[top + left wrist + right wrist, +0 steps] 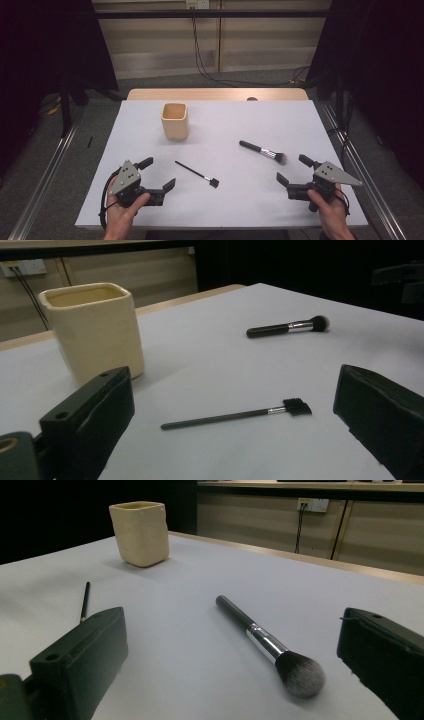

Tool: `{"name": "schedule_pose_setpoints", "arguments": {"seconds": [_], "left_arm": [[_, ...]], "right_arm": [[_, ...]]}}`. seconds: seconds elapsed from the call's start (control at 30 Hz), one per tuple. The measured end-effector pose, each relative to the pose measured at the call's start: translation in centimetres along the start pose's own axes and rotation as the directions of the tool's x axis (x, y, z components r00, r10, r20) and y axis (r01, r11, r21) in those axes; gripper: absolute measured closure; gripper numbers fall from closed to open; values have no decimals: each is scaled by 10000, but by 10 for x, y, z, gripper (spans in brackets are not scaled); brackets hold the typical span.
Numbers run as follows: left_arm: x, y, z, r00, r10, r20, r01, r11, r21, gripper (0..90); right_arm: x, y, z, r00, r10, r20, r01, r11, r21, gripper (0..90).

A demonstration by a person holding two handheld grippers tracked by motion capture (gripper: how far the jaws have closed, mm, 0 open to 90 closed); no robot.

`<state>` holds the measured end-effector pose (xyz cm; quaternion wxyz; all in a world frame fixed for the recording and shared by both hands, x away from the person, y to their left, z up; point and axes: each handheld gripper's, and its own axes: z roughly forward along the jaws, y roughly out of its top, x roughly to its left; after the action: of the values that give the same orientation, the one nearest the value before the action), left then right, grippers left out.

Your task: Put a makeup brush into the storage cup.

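A cream square cup [175, 120] [93, 333] [140, 532] stands upright on the white table [220, 120], toward the back left. A thin black brow brush [197, 174] [240, 414] lies flat in front of it, with its thin handle [85, 600] showing in the right gripper view. A fluffy makeup brush [263, 151] [288, 327] [270, 647] with a black handle and silver ferrule lies to the right. My left gripper [157, 173] is open near the front left, empty, facing the brow brush. My right gripper [294, 169] is open at the front right, empty, close to the makeup brush's bristles.
A wooden strip [217, 94] runs along the table's far edge. Metal rails [45, 175] flank the table on both sides. Cables [210, 75] trail on the floor behind, below a wall socket [311, 504].
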<state>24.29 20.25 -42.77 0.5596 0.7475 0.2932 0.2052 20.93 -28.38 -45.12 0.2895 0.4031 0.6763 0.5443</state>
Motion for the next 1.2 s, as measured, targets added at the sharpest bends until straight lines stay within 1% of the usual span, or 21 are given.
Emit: {"name": "schedule_pose_setpoints", "arguments": {"seconds": [0.1,0.13,0.2,0.23,0.27,0.3,0.37,0.43,0.5,0.63,0.67,0.77,0.9,0.97,1.03,1.07,1.1,1.2], "left_arm": [[1,3,7,9998,-30,207,27,9999,111,36],[1,4,9,9998,49,217,-53,9998,170,36],[0,5,11,9997,63,250,-68,9998,161,36],[0,6,15,9989,204,420,-213,9995,224,36],[-1,7,17,9988,241,422,-252,9994,248,36],[-1,7,17,9988,241,422,-252,9994,248,35],[-1,10,23,9981,266,551,-278,9994,218,34],[-1,11,24,9978,319,580,-332,9992,227,33],[0,14,29,9978,275,609,-285,9995,159,29],[0,16,34,9977,293,613,-304,9994,181,26],[1,18,39,9977,254,628,-265,9995,164,26],[2,19,42,9970,251,728,-262,9996,145,22],[3,22,51,9959,340,839,-370,9987,345,22],[4,22,56,9955,205,925,-240,9991,363,23],[4,23,60,9953,334,905,-381,9980,509,23],[4,23,60,9953,334,905,-381,9980,509,23],[5,24,64,9949,205,984,-263,9980,583,24],[6,25,67,9947,257,991,-318,9977,601,34]], "right_arm": [[0,0,0,10000,-1,-33,1,10000,-2,0],[0,0,0,10000,2,-36,-2,10000,-3,0],[0,0,0,10000,14,-34,-14,10000,2,0],[0,0,0,10000,26,-27,-26,10000,16,0],[0,0,1,10000,29,-36,-29,10000,5,0],[0,0,1,10000,29,-36,-29,10000,5,0],[0,0,1,10000,9,-50,-9,10000,23,0],[0,0,1,10000,6,-46,-6,10000,22,0],[0,0,0,10000,39,-45,-39,10000,-8,0],[0,0,0,10000,54,-39,-54,10000,-1,0],[0,0,1,10000,41,-50,-41,10000,21,0],[0,0,1,10000,34,-50,-34,10000,19,0],[0,0,1,10000,55,-42,-55,10000,37,0],[0,0,0,10000,58,-49,-58,10000,41,0],[0,0,0,10000,47,-54,-46,10000,37,0],[0,0,1,10000,61,-67,-61,10000,35,0],[0,0,1,10000,51,-63,-50,10000,55,0],[0,0,1,9999,77,-70,-76,10000,62,0]]}}
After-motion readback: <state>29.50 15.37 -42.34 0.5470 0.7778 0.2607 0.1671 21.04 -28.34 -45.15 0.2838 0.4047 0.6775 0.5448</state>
